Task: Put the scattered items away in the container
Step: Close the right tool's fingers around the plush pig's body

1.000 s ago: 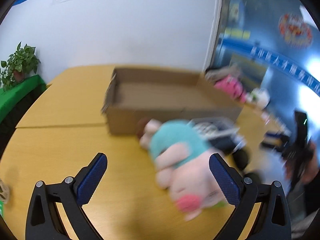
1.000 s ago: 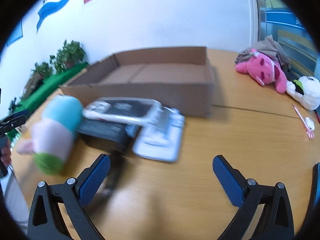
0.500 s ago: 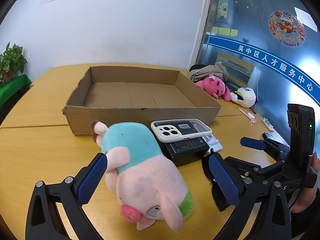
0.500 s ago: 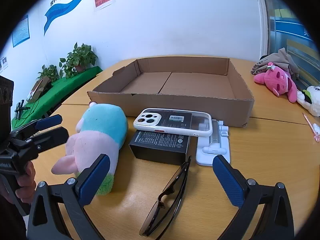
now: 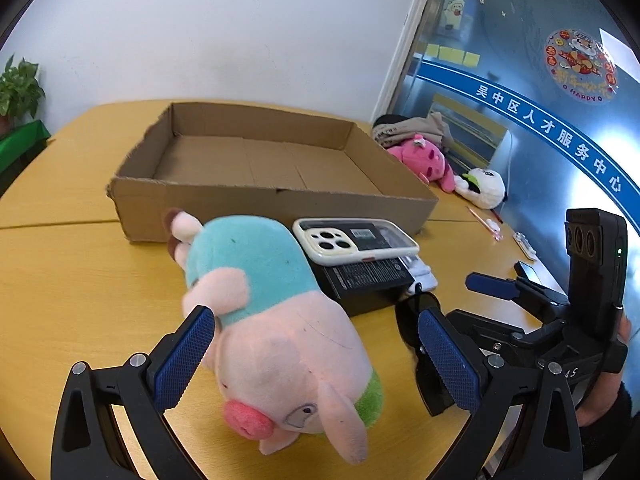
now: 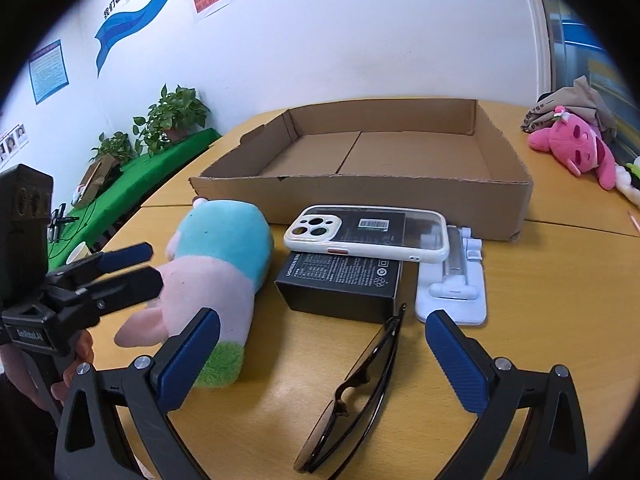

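A pig plush (image 5: 280,320) in a teal shirt lies on its side, snout toward me, between the fingers of my open left gripper (image 5: 316,360); I cannot tell whether the pads touch it. Behind it stands an open, shallow cardboard box (image 5: 272,204) with nothing in it. A phone in a white case (image 6: 368,232) rests on a black box (image 6: 340,284), beside a white stand (image 6: 456,280). Dark sunglasses (image 6: 360,384) lie between the fingers of my open right gripper (image 6: 322,360), untouched. The left gripper (image 6: 140,268) flanks the pig plush (image 6: 216,264).
All of this sits on a yellow wooden table (image 5: 80,280). A pink plush (image 6: 572,152) and a white plush (image 5: 484,188) lie at the far right, with pens near them. Potted plants (image 6: 176,116) stand on a green shelf to the left.
My left gripper has moved forward, so the pig now sits between its fingers. My right gripper has come closer to the sunglasses. Nothing on the table has shifted.
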A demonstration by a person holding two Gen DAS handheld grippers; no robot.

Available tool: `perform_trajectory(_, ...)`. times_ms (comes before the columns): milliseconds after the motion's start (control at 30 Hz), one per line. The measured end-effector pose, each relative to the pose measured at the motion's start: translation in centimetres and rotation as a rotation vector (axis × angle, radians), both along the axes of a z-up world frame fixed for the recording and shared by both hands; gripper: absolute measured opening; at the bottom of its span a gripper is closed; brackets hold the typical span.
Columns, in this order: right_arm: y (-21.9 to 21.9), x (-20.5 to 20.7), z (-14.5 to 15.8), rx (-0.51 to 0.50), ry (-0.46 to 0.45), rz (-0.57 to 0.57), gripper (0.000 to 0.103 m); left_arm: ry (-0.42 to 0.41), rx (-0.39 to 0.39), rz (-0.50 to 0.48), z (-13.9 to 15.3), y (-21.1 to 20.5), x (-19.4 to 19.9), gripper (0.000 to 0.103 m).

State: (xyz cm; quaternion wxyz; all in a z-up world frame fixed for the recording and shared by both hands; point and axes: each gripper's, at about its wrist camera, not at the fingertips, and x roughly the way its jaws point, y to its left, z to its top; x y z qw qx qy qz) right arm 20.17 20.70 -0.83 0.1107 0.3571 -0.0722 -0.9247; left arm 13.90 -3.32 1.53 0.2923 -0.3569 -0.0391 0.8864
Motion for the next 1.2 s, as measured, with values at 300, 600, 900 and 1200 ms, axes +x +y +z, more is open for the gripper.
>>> perform_trajectory(300,-0.2,-0.2,-0.2,0.003,-0.005,0.001,0.102,-0.046,0.005,0.036,-1.2,-0.6,-0.2,0.102)
perform_trajectory(600,-0.5,-0.5,0.1,-0.022,-0.012,0.023,0.102,-0.121,-0.048,0.049,-3.9,0.0,-1.3,0.098)
perform_trajectory(900,-1.0,-1.5,-0.2,-0.053,-0.051,0.076,0.102,-0.147,-0.034,0.015,-5.0,0.0,-1.8,0.091)
perform_trajectory(1200,-4.0,-4.3,0.9,-0.081,-0.071,0.172,0.102,-0.131,-0.029,-0.024,-5.0,-0.5,-1.1,0.086)
